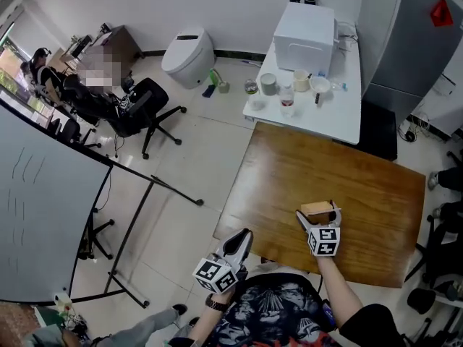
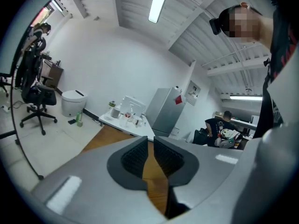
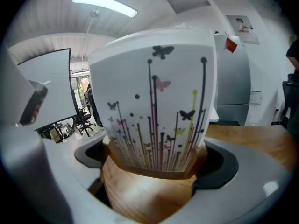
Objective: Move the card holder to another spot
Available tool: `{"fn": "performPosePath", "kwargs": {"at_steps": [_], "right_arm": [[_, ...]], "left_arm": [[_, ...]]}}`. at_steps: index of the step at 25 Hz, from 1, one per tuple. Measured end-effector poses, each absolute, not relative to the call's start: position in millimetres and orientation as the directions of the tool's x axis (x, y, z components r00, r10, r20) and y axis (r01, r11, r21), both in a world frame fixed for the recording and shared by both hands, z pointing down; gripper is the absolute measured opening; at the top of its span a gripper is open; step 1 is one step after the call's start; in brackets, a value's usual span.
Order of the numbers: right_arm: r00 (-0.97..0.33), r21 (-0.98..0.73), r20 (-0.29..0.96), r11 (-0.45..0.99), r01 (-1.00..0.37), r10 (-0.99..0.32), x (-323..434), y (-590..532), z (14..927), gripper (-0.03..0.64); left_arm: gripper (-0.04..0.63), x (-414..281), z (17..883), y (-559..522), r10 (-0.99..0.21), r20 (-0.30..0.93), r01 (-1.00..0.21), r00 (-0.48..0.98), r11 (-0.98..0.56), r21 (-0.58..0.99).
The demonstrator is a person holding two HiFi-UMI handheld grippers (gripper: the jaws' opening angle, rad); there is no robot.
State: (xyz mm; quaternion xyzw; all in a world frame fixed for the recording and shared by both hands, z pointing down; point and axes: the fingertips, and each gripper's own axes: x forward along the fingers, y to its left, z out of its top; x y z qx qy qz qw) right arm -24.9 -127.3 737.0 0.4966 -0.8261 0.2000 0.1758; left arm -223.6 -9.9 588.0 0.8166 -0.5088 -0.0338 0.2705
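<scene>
The card holder (image 1: 317, 208) is a small wooden block. It sits between the jaws of my right gripper (image 1: 319, 216), over the near middle of the brown wooden table (image 1: 325, 168). In the right gripper view the wooden base (image 3: 149, 190) fills the gap of the right gripper (image 3: 152, 164). It carries white cards (image 3: 159, 101) printed with butterflies and stems. My left gripper (image 1: 242, 238) hangs at the table's near left corner, its jaws together and holding nothing. In its own view the left gripper (image 2: 150, 148) shows only a thin slit between the pads.
A white table (image 1: 340, 110) with cups and a white box (image 1: 305, 29) abuts the far edge. A grey cabinet (image 1: 405, 35) stands at the back right. On the floor to the left are an office chair (image 1: 145, 107), a whiteboard (image 1: 43, 208) and a white toilet (image 1: 188, 55).
</scene>
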Motion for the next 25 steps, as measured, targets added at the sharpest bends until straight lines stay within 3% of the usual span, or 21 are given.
{"fn": "performPosePath", "kwargs": {"at_steps": [9, 12, 15, 16, 18, 20, 21, 25], "right_arm": [[-0.412, -0.124, 0.686, 0.461, -0.879, -0.600, -126, -196, 867, 0.560], [-0.467, -0.285, 0.652, 0.379, -0.881, -0.597, -115, -190, 856, 0.567], [-0.485, -0.457, 0.554, 0.239, -0.857, -0.677, -61, -155, 813, 0.556], [-0.461, -0.474, 0.529, 0.203, -0.857, -0.713, -33, -137, 794, 0.496], [-0.382, -0.454, 0.501, 0.140, -0.880, -0.776, 34, -93, 758, 0.248], [-0.302, -0.407, 0.493, 0.091, -0.909, -0.816, 101, -47, 724, 0.044], [-0.268, -0.388, 0.487, 0.069, -0.919, -0.831, 131, -27, 707, 0.015], [-0.106, -0.302, 0.430, -0.032, -0.953, -0.897, 210, 17, 652, 0.015]], "left_arm": [[0.018, -292, 597, 35, -0.896, 0.299, -0.876, 0.328, -0.171, 0.451], [0.018, -285, 603, 29, -0.884, 0.298, -0.857, 0.360, -0.187, 0.480], [0.018, -257, 611, 11, -0.848, 0.262, -0.810, 0.460, -0.280, 0.516], [0.018, -244, 612, 2, -0.830, 0.250, -0.791, 0.499, -0.319, 0.522], [0.018, -215, 608, -16, -0.788, 0.228, -0.754, 0.572, -0.397, 0.523], [0.018, -181, 602, -31, -0.743, 0.204, -0.714, 0.637, -0.469, 0.520], [0.018, -163, 599, -37, -0.722, 0.190, -0.692, 0.665, -0.501, 0.520], [0.018, -99, 588, -48, -0.638, 0.171, -0.618, 0.751, -0.586, 0.525]]}}
